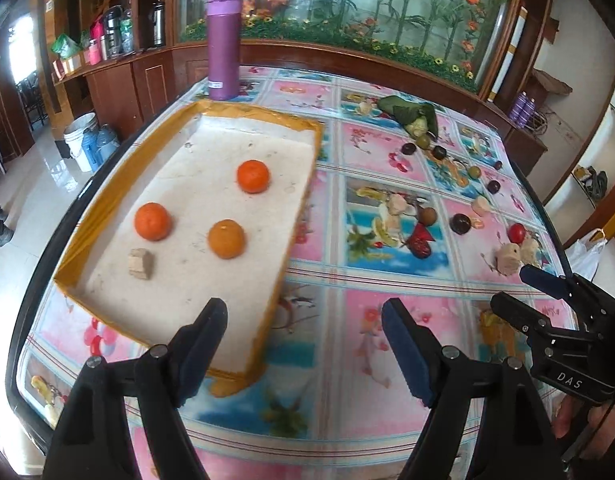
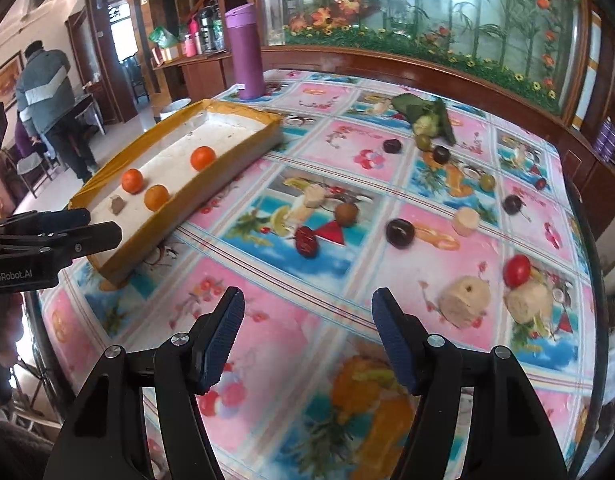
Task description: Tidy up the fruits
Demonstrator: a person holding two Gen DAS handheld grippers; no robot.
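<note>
A white tray with a yellow rim [image 1: 107,188] [image 2: 243,148] lies on the left of the table. It holds three oranges [image 1: 253,176] [image 1: 152,221] [image 1: 226,239] and a beige chunk [image 1: 140,264]. Loose fruits lie on the right: a dark plum [image 2: 400,233], a cherry tomato [image 2: 516,270], a brown round fruit [image 2: 346,213], a red date [image 2: 306,241], beige cut pieces [image 2: 464,301] [image 2: 528,301]. My left gripper [image 1: 303,344] is open and empty above the tray's near corner. My right gripper [image 2: 307,332] is open and empty above bare tablecloth.
A purple flask [image 1: 224,44] stands at the table's far edge behind the tray. Green leaves with a greenish fruit [image 2: 427,120] lie at the back. More small dark and green fruits [image 2: 441,155] are scattered there. A person [image 2: 51,104] stands far left.
</note>
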